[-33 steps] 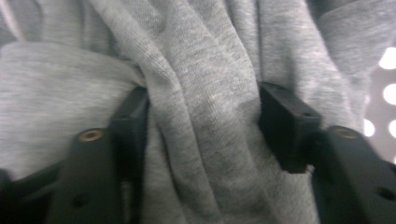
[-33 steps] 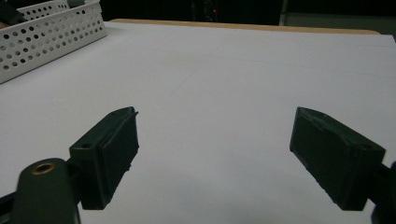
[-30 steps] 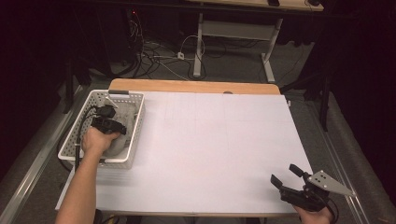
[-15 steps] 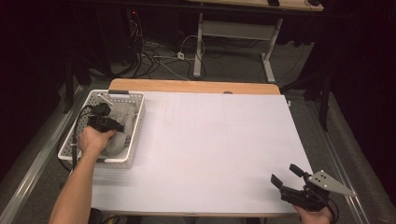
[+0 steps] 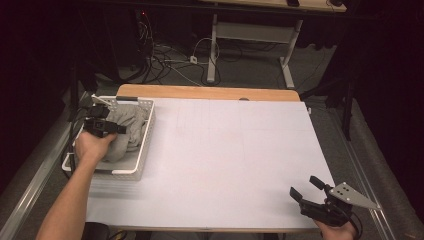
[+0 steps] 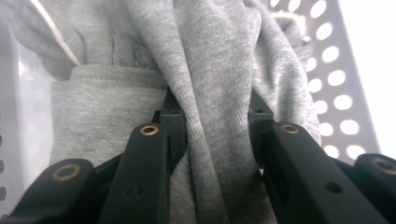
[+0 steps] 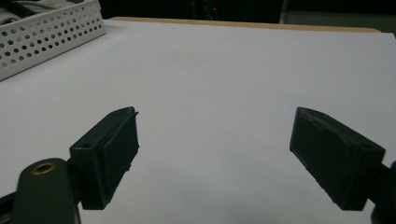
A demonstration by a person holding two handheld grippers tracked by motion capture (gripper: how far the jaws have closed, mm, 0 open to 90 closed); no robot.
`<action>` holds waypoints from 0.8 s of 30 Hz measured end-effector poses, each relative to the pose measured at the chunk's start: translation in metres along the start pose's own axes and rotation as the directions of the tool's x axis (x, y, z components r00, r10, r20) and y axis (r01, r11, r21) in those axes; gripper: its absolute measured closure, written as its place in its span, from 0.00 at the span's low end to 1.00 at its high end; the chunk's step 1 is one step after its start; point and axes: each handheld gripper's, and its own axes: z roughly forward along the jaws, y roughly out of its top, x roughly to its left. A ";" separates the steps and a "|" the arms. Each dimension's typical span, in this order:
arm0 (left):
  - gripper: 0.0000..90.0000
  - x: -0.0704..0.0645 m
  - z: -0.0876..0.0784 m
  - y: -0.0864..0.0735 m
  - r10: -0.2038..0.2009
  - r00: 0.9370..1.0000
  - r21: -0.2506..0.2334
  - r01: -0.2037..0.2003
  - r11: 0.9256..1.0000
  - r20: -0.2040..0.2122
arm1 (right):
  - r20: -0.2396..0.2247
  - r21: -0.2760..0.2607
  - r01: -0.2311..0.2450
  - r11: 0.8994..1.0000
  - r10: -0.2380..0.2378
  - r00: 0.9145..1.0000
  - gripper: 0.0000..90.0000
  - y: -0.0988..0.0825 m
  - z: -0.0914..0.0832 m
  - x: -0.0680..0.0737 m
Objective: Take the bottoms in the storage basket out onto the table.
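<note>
A grey knit garment (image 5: 129, 131) lies bunched in a white perforated basket (image 5: 145, 150) at the table's left edge. My left gripper (image 5: 116, 128) reaches into the basket, and its jaws have just been closing. In the left gripper view they pinch a thick fold of the garment (image 6: 210, 56) between the pads of the left gripper (image 6: 212, 112), beside the basket's holed wall (image 6: 343, 84). My right gripper (image 5: 303, 186) rests at the table's near right corner, open, with nothing between the fingers of the right gripper (image 7: 215, 140).
A white sheet (image 5: 240, 150) covers the table, with a strip of wood (image 5: 210, 92) showing along its far edge. The basket (image 7: 46, 35) sits far left in the right gripper view. Cables and desk legs lie on the floor beyond the table.
The left hand has risen a little inside the basket and the grey garment is drawn up with it. The right gripper has stayed in place.
</note>
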 end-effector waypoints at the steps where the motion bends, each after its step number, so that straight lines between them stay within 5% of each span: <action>1: 0.75 0.000 -0.001 0.000 -0.003 1.000 -0.007 0.003 1.000 0.004 | 0.000 0.001 0.000 1.000 0.000 1.000 0.18 0.000 0.000 0.000; 24: 0.76 0.000 -0.052 0.001 0.036 0.997 -0.169 -0.025 0.985 0.063 | -0.007 0.003 -0.007 1.000 0.007 1.000 0.18 0.000 0.000 0.000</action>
